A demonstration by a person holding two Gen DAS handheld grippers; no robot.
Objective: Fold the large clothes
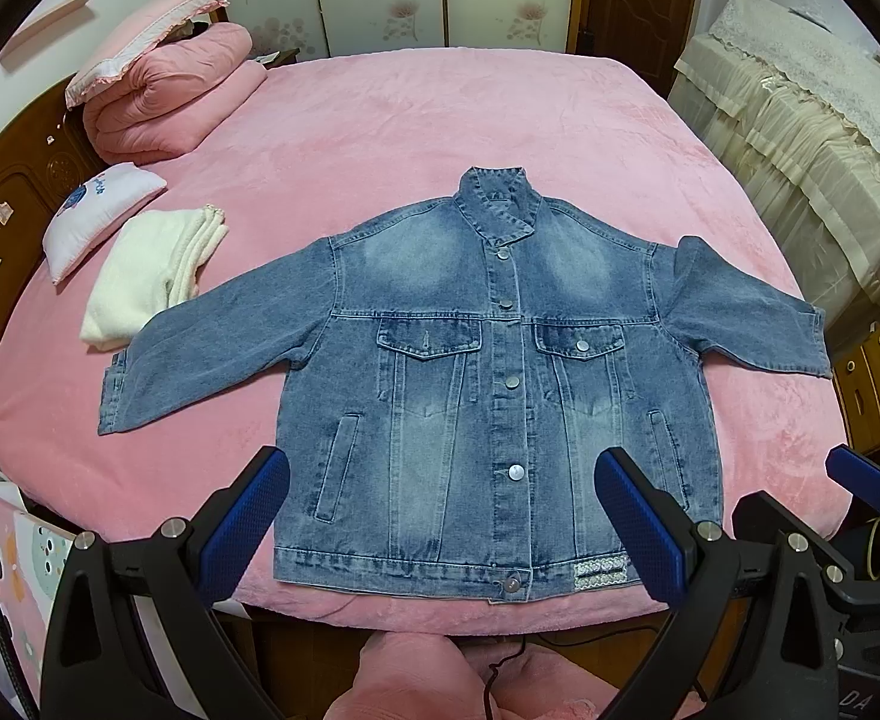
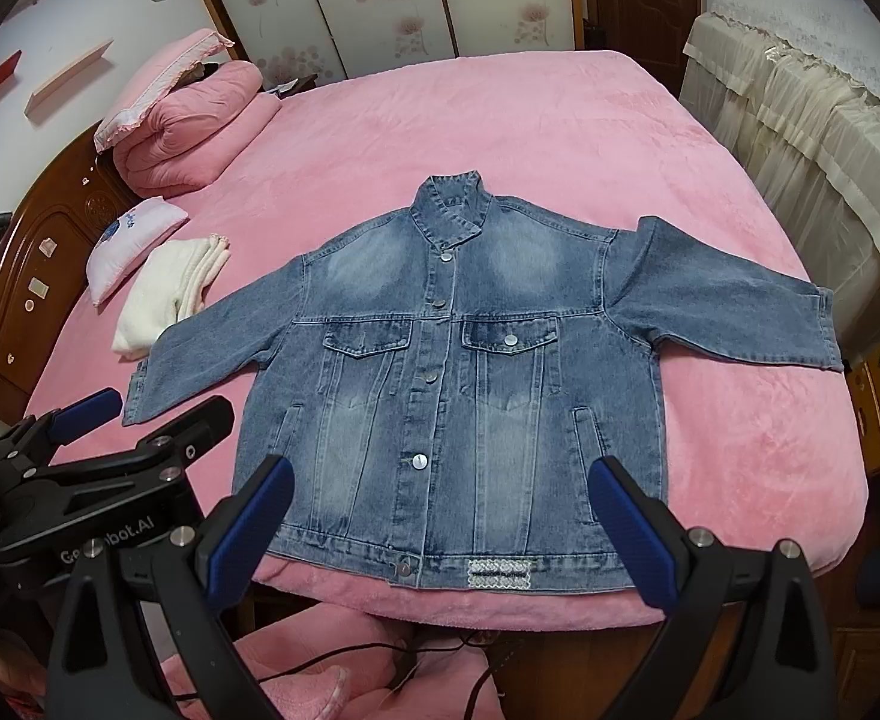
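Note:
A blue denim jacket [image 1: 499,360] [image 2: 457,372] lies flat on the pink bed [image 1: 440,114] [image 2: 499,120]. It is front up and buttoned, both sleeves spread sideways, the hem at the near edge. My left gripper [image 1: 441,462] stands open above the hem with nothing between its blue pads. Beside it, my right gripper [image 2: 441,468] is open too, over the hem's right half and holding nothing. In the right wrist view the left gripper [image 2: 158,411] shows at the left, near the left cuff. One blue finger [image 1: 862,477] of the right gripper shows in the left wrist view.
A folded white garment [image 1: 152,273] and a small white pillow [image 1: 98,213] lie by the left sleeve. A rolled pink quilt [image 1: 170,96] sits at the far left by the wooden headboard [image 1: 14,228]. A cream-covered piece of furniture [image 1: 811,138] and drawers [image 1: 877,384] stand on the right.

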